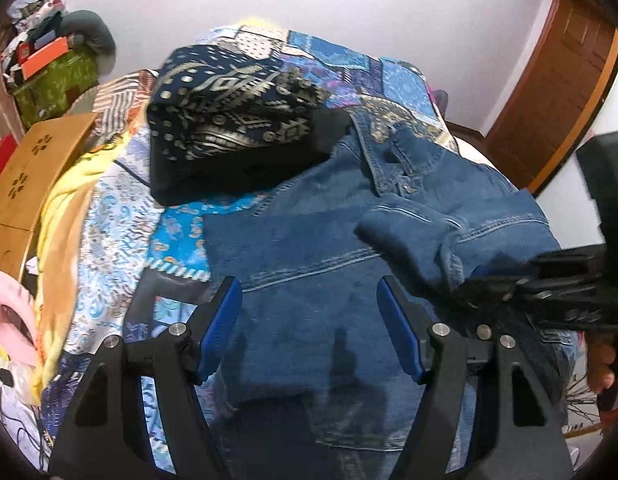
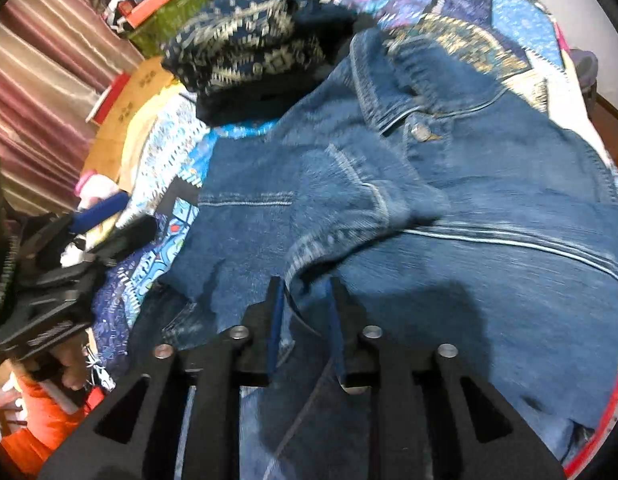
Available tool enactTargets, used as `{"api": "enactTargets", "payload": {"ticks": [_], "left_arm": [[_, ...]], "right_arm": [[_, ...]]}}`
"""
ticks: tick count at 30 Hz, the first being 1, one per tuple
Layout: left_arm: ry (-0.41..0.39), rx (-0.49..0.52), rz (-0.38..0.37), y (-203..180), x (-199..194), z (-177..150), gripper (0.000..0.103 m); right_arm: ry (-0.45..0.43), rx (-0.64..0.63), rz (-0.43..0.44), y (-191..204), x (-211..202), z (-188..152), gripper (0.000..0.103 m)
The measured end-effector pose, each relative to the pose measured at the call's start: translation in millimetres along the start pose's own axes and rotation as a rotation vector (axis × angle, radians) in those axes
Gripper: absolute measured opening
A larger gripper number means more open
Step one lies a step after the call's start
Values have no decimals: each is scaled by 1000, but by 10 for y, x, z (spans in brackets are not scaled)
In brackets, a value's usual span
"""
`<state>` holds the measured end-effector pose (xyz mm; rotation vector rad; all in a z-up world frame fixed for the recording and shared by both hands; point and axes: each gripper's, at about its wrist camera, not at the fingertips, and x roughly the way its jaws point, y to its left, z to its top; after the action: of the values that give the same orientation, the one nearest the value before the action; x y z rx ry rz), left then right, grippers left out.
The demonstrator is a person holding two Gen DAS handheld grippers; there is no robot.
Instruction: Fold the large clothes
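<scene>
Left wrist view: the left tongs (image 1: 309, 328) hang with jaws wide apart and empty above the back panel of a blue denim jacket (image 1: 349, 240), which lies spread on a bed with a patchwork quilt (image 1: 181, 224). A sleeve is folded across the jacket. The right tongs (image 1: 557, 276) come in from the right edge onto that sleeve. A folded dark patterned cloth (image 1: 229, 120) sits beyond the collar, touching it.

Right wrist view: the right tongs (image 2: 305, 312) stand narrowly parted, denim between the blue pads; whether they pinch it cannot be told. The left tongs (image 2: 105, 216) hover past the jacket's (image 2: 469, 200) left edge.
</scene>
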<state>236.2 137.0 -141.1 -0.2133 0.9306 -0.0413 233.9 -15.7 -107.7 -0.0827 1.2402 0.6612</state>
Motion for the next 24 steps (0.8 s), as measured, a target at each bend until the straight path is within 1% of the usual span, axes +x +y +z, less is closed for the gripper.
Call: {"api": "enactTargets", "payload": {"ticks": [3,5,7,9,11,14,18,20,23,24], "left_arm": [[24,9,-20,-117,69,15,69],[32,24,-22,-209,102,28,69],[35,47,-27,-321,121,50,69],[36,75,-33,-456,141,79,69],[37,102,-38,-587,162,106,69],[42,164,-41,-822,242,138,69],[82,212,-37,-1030,465,143,69],[107,235,-9,-1107,612,135,69],[121,260,79,-1154,832,142,69],[126,261,92,-1146,886,148,68]], "right_arm": [[-76,-12,-42,-52,-234,-12,27],[-148,-23,-89,-132,-446,-63,35],[-217,-16,-137,-232,-594,-121,52],[-278,6,-186,-366,-739,-188,59],[-306,37,-223,-534,-848,-250,60],[-319,100,-269,-811,-973,-341,60],[-321,182,-328,-1114,-1044,-472,60],[-311,224,-332,-1258,-1051,-542,60],[-300,270,-329,-1399,-1065,-637,60],[-297,283,-328,-1437,-1058,-660,60]]}}
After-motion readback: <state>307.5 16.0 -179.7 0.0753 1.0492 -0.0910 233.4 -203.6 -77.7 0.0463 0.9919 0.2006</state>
